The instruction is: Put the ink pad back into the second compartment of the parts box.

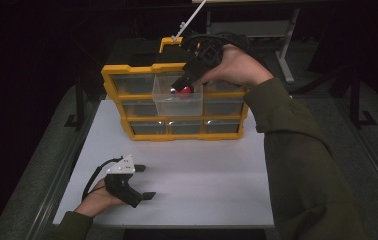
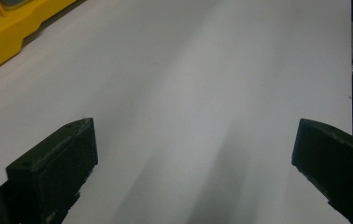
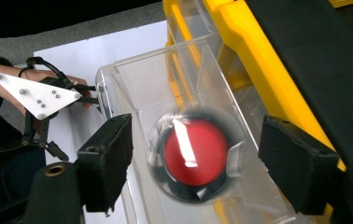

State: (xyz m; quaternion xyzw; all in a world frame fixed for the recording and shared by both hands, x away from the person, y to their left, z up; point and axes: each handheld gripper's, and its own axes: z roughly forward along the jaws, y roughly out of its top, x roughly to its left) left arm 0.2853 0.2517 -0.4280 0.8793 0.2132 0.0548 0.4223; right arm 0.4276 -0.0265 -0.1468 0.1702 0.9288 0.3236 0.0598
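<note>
A: From the high view, what?
B: White table [image 1: 197, 175] with a yellow drawer box [image 1: 177, 102] at the far side. Middle clear drawer [image 1: 177, 100] pulled out toward the person. Right gripper [image 1: 183, 86] reaching down into it, with a red round thing [image 1: 183, 90] right at the tips. Too small here to tell if pinched or loose. Left gripper [image 1: 146, 181] low on the near left part of the table, jaws spread, holding nothing. Lots of bare table between it and the box.

A: And from the left gripper view?
B: Left gripper [image 2: 193, 140] with two black jaws far apart, just white table [image 2: 188, 70] between them. Only a yellow corner of the drawer box [image 2: 11, 32] up at the top left. Plenty of open room ahead.

A: From the right gripper view?
B: Much closer look. Right gripper [image 3: 195, 158] with jaws spread wide, one on each side of the red round thing [image 3: 194, 151], not touching it. Red and shiny, with a dark blurry ring around it, sitting inside the clear drawer [image 3: 132, 79]. Drawer walls close on both sides, yellow frame of the drawer box [image 3: 258, 60] just beside. Farther off, the left gripper [image 3: 83, 99] with its grey plate, over the table [image 3: 95, 46].
</note>
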